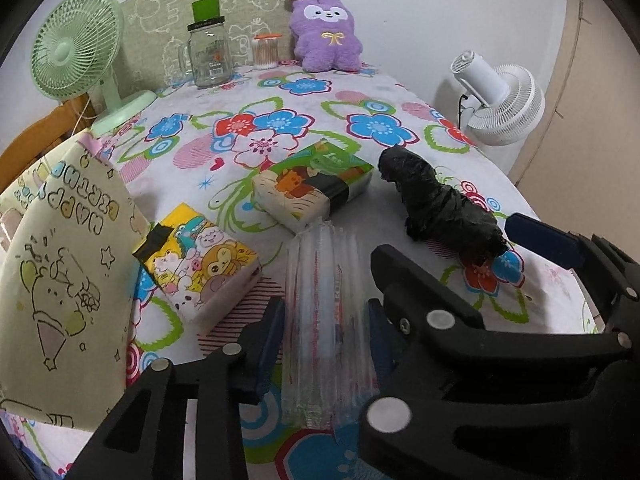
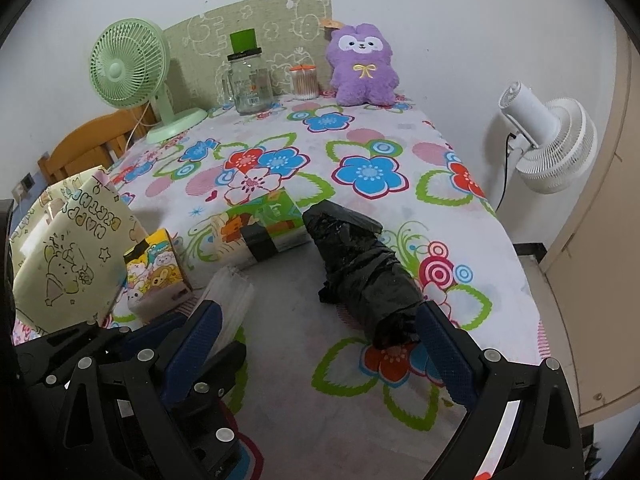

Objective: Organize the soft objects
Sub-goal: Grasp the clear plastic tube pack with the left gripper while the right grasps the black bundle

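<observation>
The clear plastic sleeve [image 1: 326, 320] is clamped by the left gripper [image 1: 324, 344], while the right gripper [image 2: 320, 344] is held wide apart beside the black bag roll [image 2: 360, 276].

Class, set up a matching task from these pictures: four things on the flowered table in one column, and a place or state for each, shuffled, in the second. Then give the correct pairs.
Things
1. purple plush toy
2. clear plastic bundle
3. black plastic roll
4. green fan

Places or states
A. between the left gripper's fingers
B. back left corner of the table
C. far edge, against the wall
D. lying by the open right gripper

Pairs: 1-C, 2-A, 3-D, 4-B
</observation>
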A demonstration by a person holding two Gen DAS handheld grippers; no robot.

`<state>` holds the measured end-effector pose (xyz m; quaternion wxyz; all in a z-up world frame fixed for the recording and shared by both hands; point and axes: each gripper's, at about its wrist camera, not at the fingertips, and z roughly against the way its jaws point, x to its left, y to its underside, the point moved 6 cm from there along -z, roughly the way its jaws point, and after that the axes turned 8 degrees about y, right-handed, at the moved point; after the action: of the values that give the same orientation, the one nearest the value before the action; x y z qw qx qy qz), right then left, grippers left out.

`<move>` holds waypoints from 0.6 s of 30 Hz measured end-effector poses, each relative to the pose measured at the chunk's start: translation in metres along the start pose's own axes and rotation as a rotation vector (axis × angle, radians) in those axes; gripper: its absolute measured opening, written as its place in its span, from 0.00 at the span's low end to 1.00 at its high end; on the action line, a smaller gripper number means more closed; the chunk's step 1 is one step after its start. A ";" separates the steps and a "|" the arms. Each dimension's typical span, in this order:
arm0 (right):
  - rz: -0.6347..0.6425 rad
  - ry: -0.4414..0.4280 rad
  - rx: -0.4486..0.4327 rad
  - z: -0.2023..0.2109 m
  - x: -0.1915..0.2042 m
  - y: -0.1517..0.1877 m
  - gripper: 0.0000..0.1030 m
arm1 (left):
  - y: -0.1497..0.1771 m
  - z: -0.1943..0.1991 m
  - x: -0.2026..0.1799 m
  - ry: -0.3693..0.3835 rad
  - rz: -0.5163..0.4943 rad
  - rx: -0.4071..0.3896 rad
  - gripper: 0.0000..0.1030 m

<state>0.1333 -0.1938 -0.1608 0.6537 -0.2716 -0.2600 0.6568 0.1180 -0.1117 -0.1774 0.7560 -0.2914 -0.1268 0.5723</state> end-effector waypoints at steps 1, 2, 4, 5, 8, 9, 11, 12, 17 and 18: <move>0.003 0.002 -0.003 0.000 0.000 -0.001 0.96 | -0.001 0.000 -0.001 0.004 -0.004 -0.001 0.37; 0.003 0.003 -0.005 0.000 -0.001 -0.002 0.96 | -0.002 0.000 -0.002 0.009 -0.007 -0.001 0.36; 0.000 0.005 -0.007 -0.001 -0.003 -0.005 0.96 | -0.004 0.001 -0.006 0.024 -0.017 -0.005 0.34; -0.001 0.006 -0.009 -0.002 -0.003 -0.006 0.96 | -0.006 0.001 -0.008 0.026 -0.019 -0.007 0.33; -0.001 0.011 -0.015 -0.005 -0.006 -0.011 0.96 | -0.011 -0.001 -0.010 0.030 -0.020 -0.013 0.32; -0.001 0.012 -0.019 -0.006 -0.007 -0.013 0.96 | -0.013 -0.002 -0.010 0.028 -0.017 -0.014 0.31; 0.000 0.017 -0.025 -0.007 -0.008 -0.016 0.96 | -0.017 -0.004 -0.009 0.024 -0.011 -0.016 0.31; 0.001 0.016 -0.028 -0.008 -0.009 -0.018 0.96 | -0.018 -0.004 -0.009 0.022 -0.010 -0.017 0.31; 0.011 0.012 -0.030 -0.015 -0.010 -0.023 0.88 | -0.022 -0.009 -0.008 0.006 -0.005 -0.019 0.30; 0.014 0.009 -0.024 -0.018 -0.010 -0.023 0.86 | -0.022 -0.010 -0.007 0.001 -0.003 -0.018 0.30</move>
<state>0.1623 -0.2042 -0.1574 0.6468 -0.2844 -0.2631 0.6570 0.1385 -0.1251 -0.1712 0.7543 -0.2982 -0.1318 0.5698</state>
